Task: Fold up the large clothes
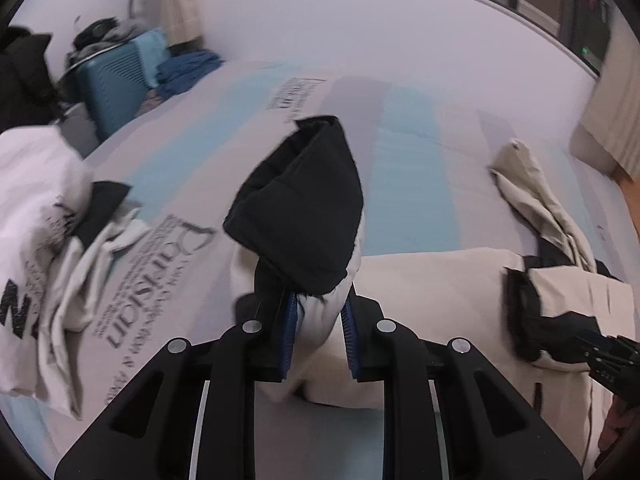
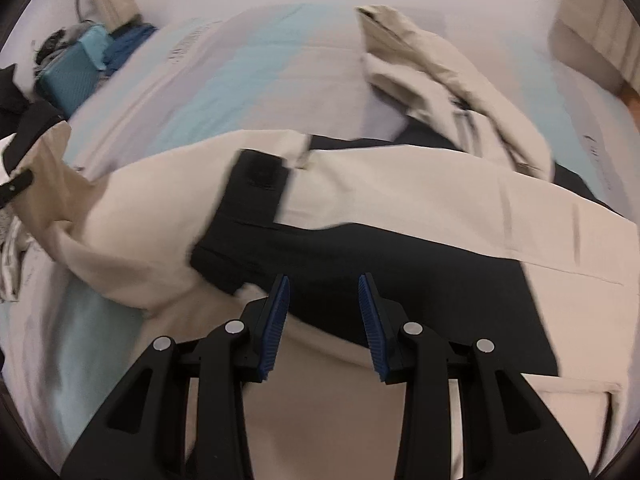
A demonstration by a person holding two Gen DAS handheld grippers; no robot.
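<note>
A cream and black jacket (image 2: 400, 200) lies spread across the bed, under and ahead of the right hand-held gripper (image 2: 324, 312). One sleeve (image 1: 304, 216), cream with a black cuff, is pinched in the left hand-held gripper (image 1: 320, 316) and stands up ahead of it. The other sleeve (image 2: 448, 80) lies crumpled farther off to the right.
</note>
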